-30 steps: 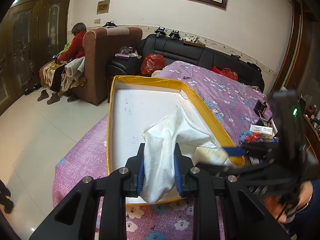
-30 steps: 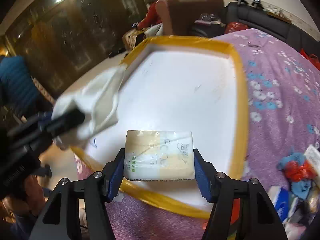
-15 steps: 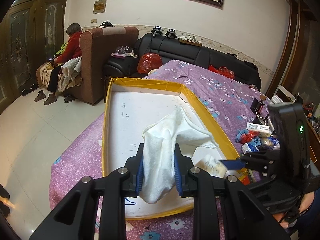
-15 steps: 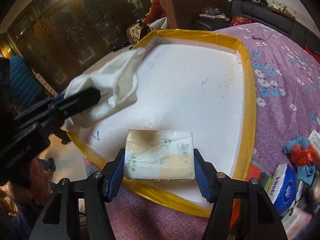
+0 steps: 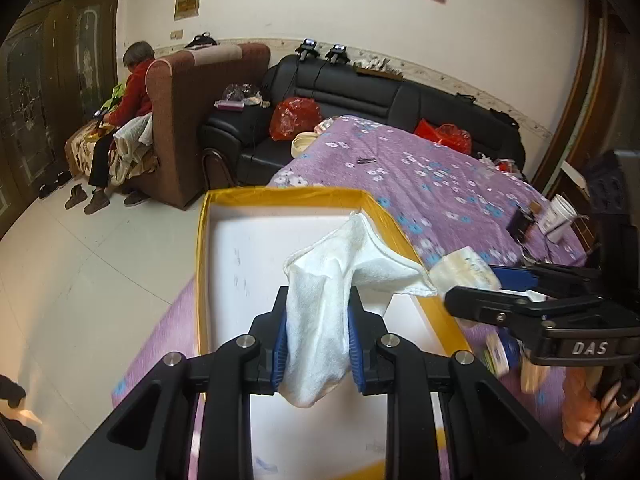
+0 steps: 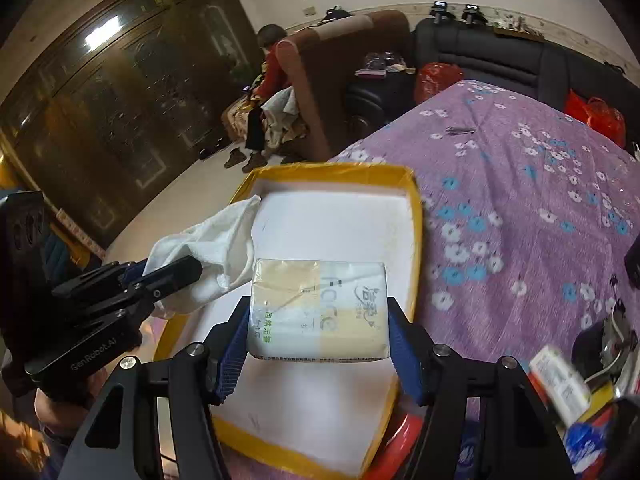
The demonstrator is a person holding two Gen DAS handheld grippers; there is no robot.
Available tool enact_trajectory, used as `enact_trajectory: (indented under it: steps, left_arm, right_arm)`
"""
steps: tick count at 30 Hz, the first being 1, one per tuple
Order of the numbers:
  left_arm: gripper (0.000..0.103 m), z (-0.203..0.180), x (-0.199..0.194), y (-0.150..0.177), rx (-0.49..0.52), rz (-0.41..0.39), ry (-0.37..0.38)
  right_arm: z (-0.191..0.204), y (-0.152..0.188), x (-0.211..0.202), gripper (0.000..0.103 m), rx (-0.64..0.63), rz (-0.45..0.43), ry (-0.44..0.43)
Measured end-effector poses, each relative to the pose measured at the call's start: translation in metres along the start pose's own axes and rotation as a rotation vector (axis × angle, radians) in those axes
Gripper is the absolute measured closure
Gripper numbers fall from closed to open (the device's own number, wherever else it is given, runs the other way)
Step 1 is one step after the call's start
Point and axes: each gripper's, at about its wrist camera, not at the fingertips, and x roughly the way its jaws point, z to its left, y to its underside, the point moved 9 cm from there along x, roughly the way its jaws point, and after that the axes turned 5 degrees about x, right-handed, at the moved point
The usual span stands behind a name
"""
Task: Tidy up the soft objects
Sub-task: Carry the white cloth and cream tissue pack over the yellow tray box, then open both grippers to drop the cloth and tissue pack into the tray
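Observation:
My left gripper (image 5: 318, 340) is shut on a white cloth (image 5: 332, 292) and holds it above the near part of a white tray with a yellow rim (image 5: 202, 264). My right gripper (image 6: 318, 334) is shut on a soft tissue pack (image 6: 320, 308) printed yellow and white, held over the near end of the same tray (image 6: 418, 216). In the right wrist view the left gripper (image 6: 132, 284) and the cloth (image 6: 216, 240) are to the left. In the left wrist view the right gripper (image 5: 504, 288) and the pack (image 5: 464, 270) are to the right.
The tray lies on a purple flowered cover (image 5: 420, 176). Tissue packs and small items (image 6: 568, 376) lie in a heap to the right of the tray. A black sofa (image 5: 380, 100), a brown armchair (image 5: 192, 120) and a seated person (image 5: 128, 104) are behind.
Both grippers have risen and pulled back from the tray, still holding the cloth and the pack. The tray now looks smaller and farther in both views.

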Motion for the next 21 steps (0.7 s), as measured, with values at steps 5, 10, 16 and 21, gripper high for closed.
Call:
enact_trajectory:
  steps: [5, 10, 16, 21]
  left_arm:
    - [0.079, 0.018, 0.046, -0.028, -0.021, 0.081, -0.061]
    - [0.079, 0.045, 0.096, -0.028, -0.076, 0.161, -0.118]
    - [0.079, 0.058, 0.120, -0.025, -0.127, 0.201, -0.105]
    - [0.077, 0.062, 0.124, -0.026, -0.119, 0.201, -0.124]
  right_arm:
    - [-0.014, -0.034, 0.030, 0.035, 0.086, 0.028, 0.014]
    - [-0.030, -0.057, 0.074, 0.034, 0.150, 0.057, 0.046]
    - [-0.041, -0.072, 0.120, 0.034, 0.194, 0.105, 0.071]
    - [-0.042, -0.080, 0.142, 0.034, 0.188, 0.129, 0.083]
